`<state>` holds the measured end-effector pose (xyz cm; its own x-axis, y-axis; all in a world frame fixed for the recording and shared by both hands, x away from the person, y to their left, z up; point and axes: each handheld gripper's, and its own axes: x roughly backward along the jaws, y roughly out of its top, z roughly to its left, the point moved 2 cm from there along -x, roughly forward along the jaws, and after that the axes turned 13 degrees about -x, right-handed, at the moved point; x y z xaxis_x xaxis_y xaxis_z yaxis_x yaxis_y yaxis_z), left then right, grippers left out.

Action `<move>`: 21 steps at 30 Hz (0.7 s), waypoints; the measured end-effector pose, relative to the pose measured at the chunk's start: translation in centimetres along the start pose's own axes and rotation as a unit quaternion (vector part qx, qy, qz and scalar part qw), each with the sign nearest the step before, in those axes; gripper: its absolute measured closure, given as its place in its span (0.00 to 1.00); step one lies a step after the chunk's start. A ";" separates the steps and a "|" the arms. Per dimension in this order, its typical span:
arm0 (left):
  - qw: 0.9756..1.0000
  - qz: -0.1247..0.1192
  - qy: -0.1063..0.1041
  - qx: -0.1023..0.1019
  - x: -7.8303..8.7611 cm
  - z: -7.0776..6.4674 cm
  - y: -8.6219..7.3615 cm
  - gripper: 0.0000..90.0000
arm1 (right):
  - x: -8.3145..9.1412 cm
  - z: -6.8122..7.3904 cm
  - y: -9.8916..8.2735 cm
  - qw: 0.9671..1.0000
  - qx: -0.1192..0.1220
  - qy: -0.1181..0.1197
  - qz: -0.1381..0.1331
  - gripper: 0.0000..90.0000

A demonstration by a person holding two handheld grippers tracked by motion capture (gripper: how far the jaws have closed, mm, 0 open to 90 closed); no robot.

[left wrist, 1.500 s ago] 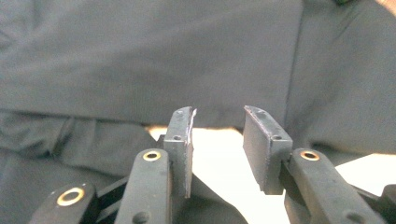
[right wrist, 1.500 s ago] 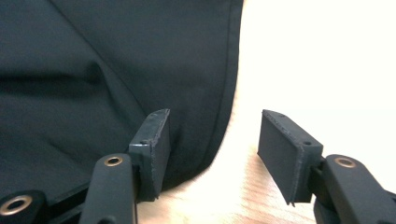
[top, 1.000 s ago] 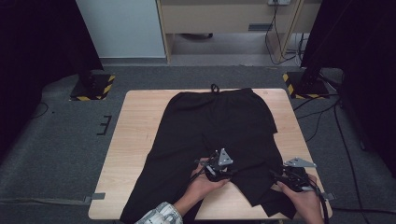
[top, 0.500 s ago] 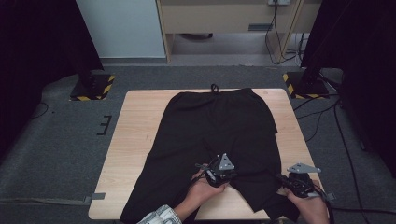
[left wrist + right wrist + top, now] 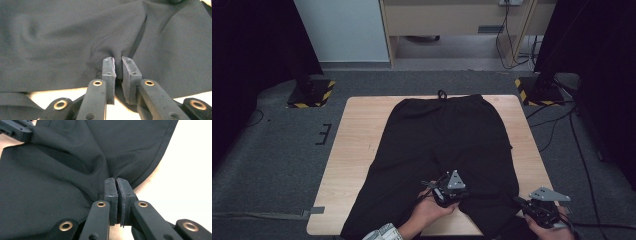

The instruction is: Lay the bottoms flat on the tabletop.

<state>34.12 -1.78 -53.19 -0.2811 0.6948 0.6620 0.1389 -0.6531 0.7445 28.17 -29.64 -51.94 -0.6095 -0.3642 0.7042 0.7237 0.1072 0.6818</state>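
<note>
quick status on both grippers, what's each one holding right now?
Left gripper: closed, pinching a fold of the black trousers.
Right gripper: closed on the trousers' fabric near its edge.

A: Where do the trousers (image 5: 447, 145) lie?

B: Flat on the desk (image 5: 357, 150), down its middle, waistband at the far edge, legs running to the near edge. Bare desk shows left and right of them.

A: And the tongs?

B: The left tongs (image 5: 446, 192) sit on the cloth near the middle, between the two legs. The right tongs (image 5: 539, 212) are at the near right corner, on the outer edge of the right leg. They are well apart, and each has a fold of cloth between its jaws.

A: Beyond the desk?

B: A cabinet (image 5: 452, 20) stands far off, behind it.
</note>
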 end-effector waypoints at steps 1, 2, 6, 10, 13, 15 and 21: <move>1.000 0.000 0.004 0.002 -0.1 0.1 -0.1 0.93 | -0.3 0.0 0.2 1.000 0.000 -0.003 0.001 0.97; 1.000 0.001 0.007 0.002 -0.2 0.2 -0.1 0.94 | -0.7 0.0 0.4 1.000 0.000 -0.004 0.003 0.97; 0.999 -0.015 0.037 0.014 0.3 1.1 -0.1 0.97 | -1.4 -0.2 1.5 1.000 0.004 -0.013 -0.014 0.98; 0.997 -0.033 0.062 0.027 1.5 2.4 0.0 0.97 | -1.0 -1.0 2.6 0.998 -0.008 -0.027 -0.054 0.98; 0.997 -0.036 0.059 0.042 1.7 3.1 -0.2 0.98 | -1.0 -1.7 3.0 0.997 -0.032 -0.020 -0.070 0.98; 0.997 -0.028 0.058 0.039 1.4 3.0 -0.3 0.98 | -1.4 -1.7 3.3 0.997 -0.031 -0.017 -0.073 0.98; 0.998 -0.002 0.049 0.035 0.1 3.0 -1.2 0.97 | -3.7 -2.3 3.8 0.998 -0.028 -0.023 -0.050 0.97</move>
<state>36.80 0.00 -53.77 -0.3731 0.6622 0.6498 0.2026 -0.6254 0.7536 33.90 -29.97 -52.43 -0.6931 -0.3274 0.6423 0.6745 0.0200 0.7380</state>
